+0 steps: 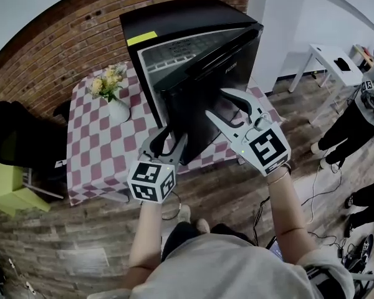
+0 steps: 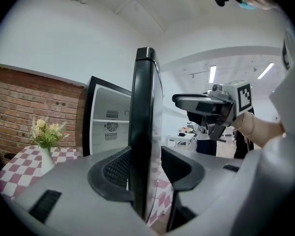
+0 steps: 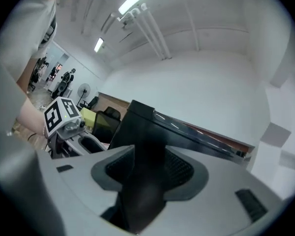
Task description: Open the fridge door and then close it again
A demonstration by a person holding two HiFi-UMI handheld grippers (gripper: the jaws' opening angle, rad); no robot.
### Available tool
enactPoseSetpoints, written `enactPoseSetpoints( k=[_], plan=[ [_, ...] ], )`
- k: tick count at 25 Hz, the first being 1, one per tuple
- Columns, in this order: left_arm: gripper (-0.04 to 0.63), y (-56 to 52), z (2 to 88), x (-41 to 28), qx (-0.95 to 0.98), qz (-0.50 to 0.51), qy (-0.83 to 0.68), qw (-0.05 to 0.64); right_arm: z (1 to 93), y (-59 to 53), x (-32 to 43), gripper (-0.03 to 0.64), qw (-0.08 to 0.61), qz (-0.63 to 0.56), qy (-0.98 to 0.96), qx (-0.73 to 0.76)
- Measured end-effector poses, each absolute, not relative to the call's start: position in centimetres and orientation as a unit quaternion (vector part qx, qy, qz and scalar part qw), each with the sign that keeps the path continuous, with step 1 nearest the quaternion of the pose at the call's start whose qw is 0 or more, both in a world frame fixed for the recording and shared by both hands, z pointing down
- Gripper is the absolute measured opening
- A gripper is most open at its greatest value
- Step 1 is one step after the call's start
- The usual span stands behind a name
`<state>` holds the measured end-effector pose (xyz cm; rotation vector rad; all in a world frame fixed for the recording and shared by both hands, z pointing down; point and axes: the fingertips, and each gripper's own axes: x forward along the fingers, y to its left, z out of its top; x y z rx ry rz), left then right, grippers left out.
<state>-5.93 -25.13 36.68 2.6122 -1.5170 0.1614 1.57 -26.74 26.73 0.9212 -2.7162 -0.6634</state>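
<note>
Items as seen from the floor:

- Fridge (image 1: 187,17): black and compact. It stands at the back of a table with a red-and-white checked cloth (image 1: 106,148), against a brick wall (image 1: 68,36). A yellow label (image 1: 142,38) sits on its top.
- Fridge door (image 1: 218,80): swung partway out from the cabinet. The pale interior (image 1: 174,55) shows through the opening.
- Left gripper (image 1: 174,136): at the lower part of the door's free edge. Its jaws are closed on the slab, one pad against the black edge side and the other against the glossy front.
- Right gripper (image 1: 215,103): higher on the same door and rolled to one side. Its jaws are spread wide, with the thick dark slab filling the gap between the pads. Both pads appear to bear on it, though the close view is blurred.
- Vase of flowers (image 1: 115,101): white, upright on the cloth, left of the fridge and apart from it.
- Green chair (image 1: 6,185): beside the table's left end.
- White side table (image 1: 327,55): far right, on the wooden floor (image 1: 68,248).
- Bystander (image 1: 355,117): at the right edge, only partly in view.
</note>
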Motion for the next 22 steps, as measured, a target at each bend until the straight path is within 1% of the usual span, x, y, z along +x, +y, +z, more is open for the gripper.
enactPoseSetpoints(
  k=[6,10,18,22],
  plan=[
    [0.175,-23.6,36.7,-4.4,0.867,0.047,-0.491,0.065,28.9,-24.8,2.7,0.184,0.082,-0.176,-0.925,0.328],
    [0.175,-22.7,36.7,-3.7,0.879,0.049,-0.469,0.066,31.1,-23.7,2.8,0.190,0.098,-0.159,-0.920,0.345],
    [0.175,-21.2,36.8,-2.6,0.911,0.050,-0.402,0.075,32.3,-22.0,1.3,0.200,0.068,-0.102,-0.915,0.385],
    [0.162,-20.5,36.8,-2.0,0.925,0.052,-0.370,0.072,32.1,-20.9,0.5,0.214,0.047,-0.080,-0.914,0.395]
  ],
)
